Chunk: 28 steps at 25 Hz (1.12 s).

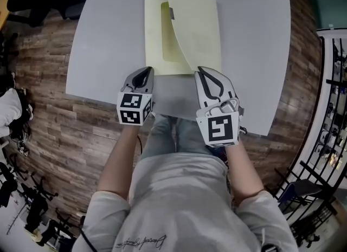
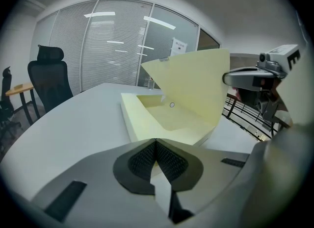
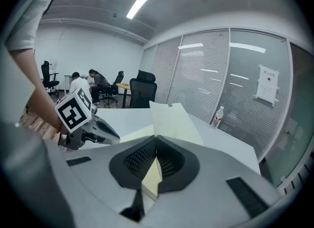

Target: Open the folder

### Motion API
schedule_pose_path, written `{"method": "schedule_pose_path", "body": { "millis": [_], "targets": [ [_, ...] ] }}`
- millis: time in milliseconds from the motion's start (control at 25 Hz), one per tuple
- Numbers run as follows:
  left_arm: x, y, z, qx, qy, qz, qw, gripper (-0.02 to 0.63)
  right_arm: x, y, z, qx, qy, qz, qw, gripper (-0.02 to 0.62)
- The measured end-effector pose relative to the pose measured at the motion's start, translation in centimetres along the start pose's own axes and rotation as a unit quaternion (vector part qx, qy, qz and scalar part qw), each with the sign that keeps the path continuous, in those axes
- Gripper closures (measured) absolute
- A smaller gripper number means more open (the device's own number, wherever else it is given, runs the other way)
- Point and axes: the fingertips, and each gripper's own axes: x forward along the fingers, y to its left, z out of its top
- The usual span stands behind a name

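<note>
A pale yellow folder lies on the grey table (image 1: 108, 39), its back sheet (image 1: 154, 34) flat. The front cover (image 1: 195, 28) is raised at a slant, hinged along the far side. My right gripper (image 1: 199, 70) is shut on the cover's near edge; in the right gripper view yellow card (image 3: 152, 178) shows between its pads, which meet at the right gripper's tip (image 3: 156, 139). My left gripper (image 1: 145, 70) rests at the back sheet's near left corner with its jaws together, seen up close as the left gripper (image 2: 156, 141). I cannot tell whether it pinches the sheet (image 2: 147, 121).
The table's near edge (image 1: 162, 112) runs just under both grippers, with the person's lap below it. A black office chair (image 2: 49, 80) stands off the table's left. A water bottle (image 3: 217, 116) stands at the table's far side. Seated people (image 3: 81, 85) are across the room.
</note>
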Motion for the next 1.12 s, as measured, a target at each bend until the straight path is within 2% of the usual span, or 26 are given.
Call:
{"method": "schedule_pose_path", "body": {
  "millis": [240, 640, 1120],
  "targets": [
    [0.0, 0.7, -0.3, -0.003, 0.005, -0.001, 1.0, 0.597, -2.3, -3.0, -0.8, 0.053, -0.002, -0.043, 0.998, 0.571],
    [-0.1, 0.7, -0.1, 0.006, 0.008, 0.008, 0.9999, 0.597, -6.8, -9.1, -4.9, 0.134, 0.015, -0.109, 0.985, 0.571],
    [-0.3, 0.5, -0.1, 0.012, 0.011, 0.022, 0.9996, 0.597, -9.5, -14.7, -11.3, 0.224, 0.035, -0.155, 0.962, 0.569]
  ]
}}
